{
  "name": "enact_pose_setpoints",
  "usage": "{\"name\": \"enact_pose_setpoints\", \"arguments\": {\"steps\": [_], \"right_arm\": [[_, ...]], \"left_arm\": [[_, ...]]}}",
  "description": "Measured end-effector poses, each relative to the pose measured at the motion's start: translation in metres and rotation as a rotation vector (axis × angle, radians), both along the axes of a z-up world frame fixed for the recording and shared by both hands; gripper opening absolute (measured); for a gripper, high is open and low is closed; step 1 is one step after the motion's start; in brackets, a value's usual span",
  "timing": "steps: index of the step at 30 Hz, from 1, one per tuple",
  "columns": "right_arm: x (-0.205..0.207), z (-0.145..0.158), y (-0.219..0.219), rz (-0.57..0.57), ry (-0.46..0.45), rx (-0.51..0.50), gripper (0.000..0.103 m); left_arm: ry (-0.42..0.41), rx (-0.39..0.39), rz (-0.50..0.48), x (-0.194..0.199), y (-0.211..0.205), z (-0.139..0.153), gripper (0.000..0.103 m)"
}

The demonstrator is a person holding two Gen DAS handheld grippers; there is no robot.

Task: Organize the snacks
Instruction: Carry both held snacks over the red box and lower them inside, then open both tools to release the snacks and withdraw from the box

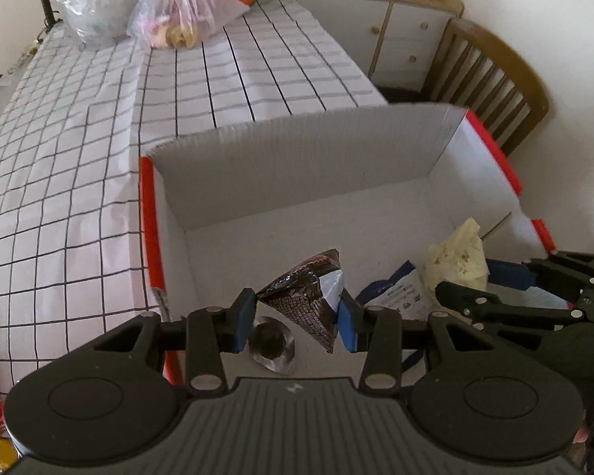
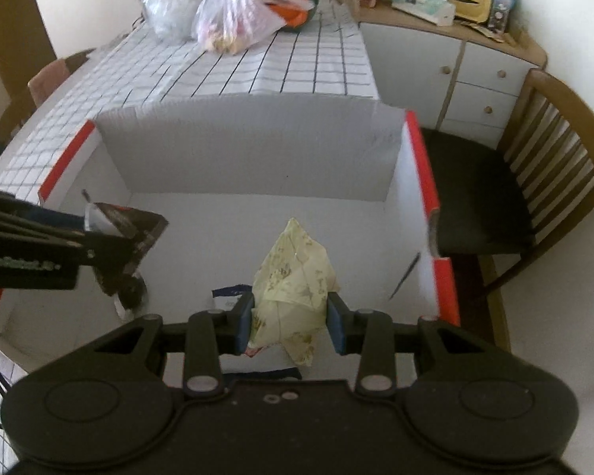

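Over white cardboard box [image 2: 257, 158]: left gripper [image 1: 295, 318] pinching crinkly dark foil packet [image 1: 309, 297]; right gripper [image 2: 291, 322] pinching crumpled pale-yellow wrapper [image 2: 293, 277].

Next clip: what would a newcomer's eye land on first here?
The big white box with red edges fills both views, standing on the grid-patterned tablecloth. Over it, the left tongs pinch a dark brown snack packet and the right tongs a pale yellow one. Two plastic bags sit at the table's far end.

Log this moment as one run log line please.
left gripper: shut on dark snack packet | right gripper: shut on pale yellow packet | both over white box
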State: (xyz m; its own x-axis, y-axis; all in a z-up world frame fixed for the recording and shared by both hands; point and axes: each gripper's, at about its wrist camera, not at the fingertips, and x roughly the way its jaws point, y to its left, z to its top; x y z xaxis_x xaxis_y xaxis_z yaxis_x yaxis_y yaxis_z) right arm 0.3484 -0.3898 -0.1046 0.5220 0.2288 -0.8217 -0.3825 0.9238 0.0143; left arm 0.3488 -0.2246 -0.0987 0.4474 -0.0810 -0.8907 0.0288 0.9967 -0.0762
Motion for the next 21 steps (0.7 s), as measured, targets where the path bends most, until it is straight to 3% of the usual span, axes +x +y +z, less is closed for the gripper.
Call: {"name": "enact_pose_setpoints", "arguments": {"steps": [12,21], "right_arm": [[0.002,-0.003,0.004,0.014,0.009,-0.024,0.039],[-0.003,0.001,0.002,-0.006,-0.005,-0.012,0.049]], "left_arm": [[0.075,0.039,-0.019,0.012,-0.014,-0.022,0.044],[0.058,0.016,-0.015,0.006,-0.013,-0.017,0.047]]}}
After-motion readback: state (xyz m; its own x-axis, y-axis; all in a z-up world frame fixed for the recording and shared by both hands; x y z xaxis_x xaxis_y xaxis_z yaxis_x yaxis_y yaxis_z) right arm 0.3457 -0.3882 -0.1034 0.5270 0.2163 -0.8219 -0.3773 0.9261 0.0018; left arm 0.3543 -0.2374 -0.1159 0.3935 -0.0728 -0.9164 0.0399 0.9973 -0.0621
